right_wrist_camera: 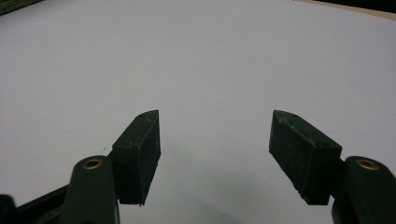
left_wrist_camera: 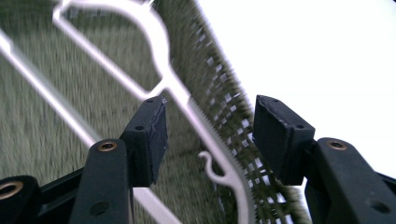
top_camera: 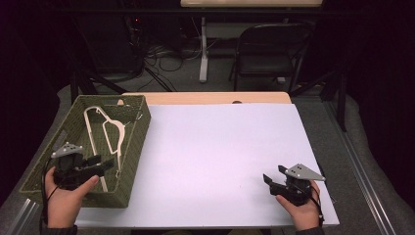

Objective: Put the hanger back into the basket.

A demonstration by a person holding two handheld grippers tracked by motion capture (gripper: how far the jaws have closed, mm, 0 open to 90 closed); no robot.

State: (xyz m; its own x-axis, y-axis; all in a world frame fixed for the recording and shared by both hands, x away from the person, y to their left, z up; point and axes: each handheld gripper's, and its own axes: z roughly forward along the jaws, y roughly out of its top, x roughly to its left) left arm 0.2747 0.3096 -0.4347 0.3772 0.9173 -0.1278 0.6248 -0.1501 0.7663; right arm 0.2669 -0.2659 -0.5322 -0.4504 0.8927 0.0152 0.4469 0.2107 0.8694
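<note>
Hovering my left gripper [top_camera: 100, 165] over the green basket [top_camera: 131, 161] in high view, right gripper [top_camera: 277, 176] parked on white sheet [top_camera: 215, 152]. Left gripper view: jaws apart straddling a white hanger [left_wrist_camera: 182, 93], prob lining up a grab. Right gripper view: jaws apart, nothing held, idle imo.

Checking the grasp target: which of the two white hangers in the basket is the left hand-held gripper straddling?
The smaller hanger, nearer the basket's right wall: its notched bar runs between the open left hand-held gripper jaws. The larger hanger lies beside.
</note>
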